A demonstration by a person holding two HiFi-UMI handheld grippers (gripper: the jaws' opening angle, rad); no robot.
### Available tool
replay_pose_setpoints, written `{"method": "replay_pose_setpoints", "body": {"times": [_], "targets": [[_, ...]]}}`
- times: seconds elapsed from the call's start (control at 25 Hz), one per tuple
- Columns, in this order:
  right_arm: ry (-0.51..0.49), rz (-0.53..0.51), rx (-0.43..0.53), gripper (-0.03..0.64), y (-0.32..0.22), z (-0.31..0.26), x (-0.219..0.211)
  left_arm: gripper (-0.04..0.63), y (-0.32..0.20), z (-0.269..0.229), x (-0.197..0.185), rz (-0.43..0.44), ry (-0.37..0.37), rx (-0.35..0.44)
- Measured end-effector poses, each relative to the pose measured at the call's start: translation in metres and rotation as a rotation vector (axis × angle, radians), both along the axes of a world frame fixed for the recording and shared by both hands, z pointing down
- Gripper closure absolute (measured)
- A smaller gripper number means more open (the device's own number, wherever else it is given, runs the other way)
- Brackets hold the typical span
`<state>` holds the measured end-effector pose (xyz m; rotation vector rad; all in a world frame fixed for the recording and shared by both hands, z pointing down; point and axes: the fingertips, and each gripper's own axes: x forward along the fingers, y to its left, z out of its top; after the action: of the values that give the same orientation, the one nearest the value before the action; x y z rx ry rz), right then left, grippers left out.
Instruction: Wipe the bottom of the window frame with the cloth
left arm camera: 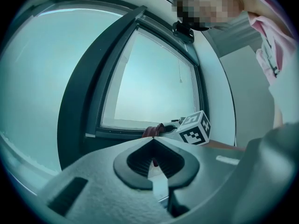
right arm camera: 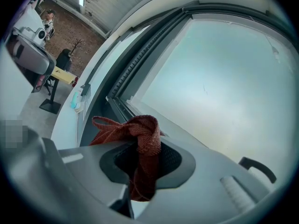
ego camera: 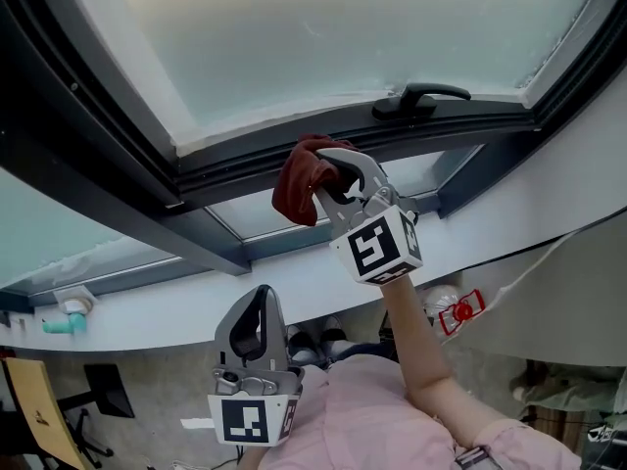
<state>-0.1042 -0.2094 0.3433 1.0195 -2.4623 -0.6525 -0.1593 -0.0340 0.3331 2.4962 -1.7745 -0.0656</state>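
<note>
A dark red cloth [ego camera: 302,186] hangs bunched from my right gripper [ego camera: 333,176], which is shut on it right at the dark bottom rail of the window frame [ego camera: 255,155]. In the right gripper view the cloth [right arm camera: 142,143] fills the jaw gap, with the frame's rail [right arm camera: 122,107] just beyond. My left gripper [ego camera: 257,333] is held low, away from the window, jaws shut with nothing in them. The left gripper view shows the cloth [left arm camera: 153,130] and the right gripper's marker cube [left arm camera: 196,129] by the frame.
A black window handle [ego camera: 421,98] sits on the frame to the right of the cloth. A white sill [ego camera: 294,292] runs below the frame. A teal item [ego camera: 61,323] lies at the sill's left end. A yellow chair [ego camera: 34,404] stands below left.
</note>
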Motion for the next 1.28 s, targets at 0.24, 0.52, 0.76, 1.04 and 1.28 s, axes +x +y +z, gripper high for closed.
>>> {"method": "replay_pose_setpoints", "body": {"times": [0.24, 0.52, 0.76, 1.04, 1.28], "targets": [[-0.019, 0.013, 0.011, 0.540, -0.004, 0.000, 0.025, 0.598, 0.005, 0.002, 0.024, -0.020, -0.014, 0.017], [-0.025, 0.012, 0.007, 0.540, -0.006, 0.001, 0.042, 0.598, 0.015, -0.001, 0.046, -0.034, -0.022, 0.039], [-0.049, 0.001, 0.002, 0.541, -0.007, -0.001, 0.042, 0.598, 0.018, 0.000, 0.043, -0.056, -0.026, 0.031], [-0.049, 0.010, 0.002, 0.541, -0.009, -0.001, 0.046, 0.598, 0.019, -0.001, 0.042, -0.062, -0.022, 0.031], [-0.049, 0.016, -0.002, 0.541, -0.011, -0.001, 0.051, 0.598, 0.019, -0.001, 0.041, -0.062, -0.020, 0.034]]}}
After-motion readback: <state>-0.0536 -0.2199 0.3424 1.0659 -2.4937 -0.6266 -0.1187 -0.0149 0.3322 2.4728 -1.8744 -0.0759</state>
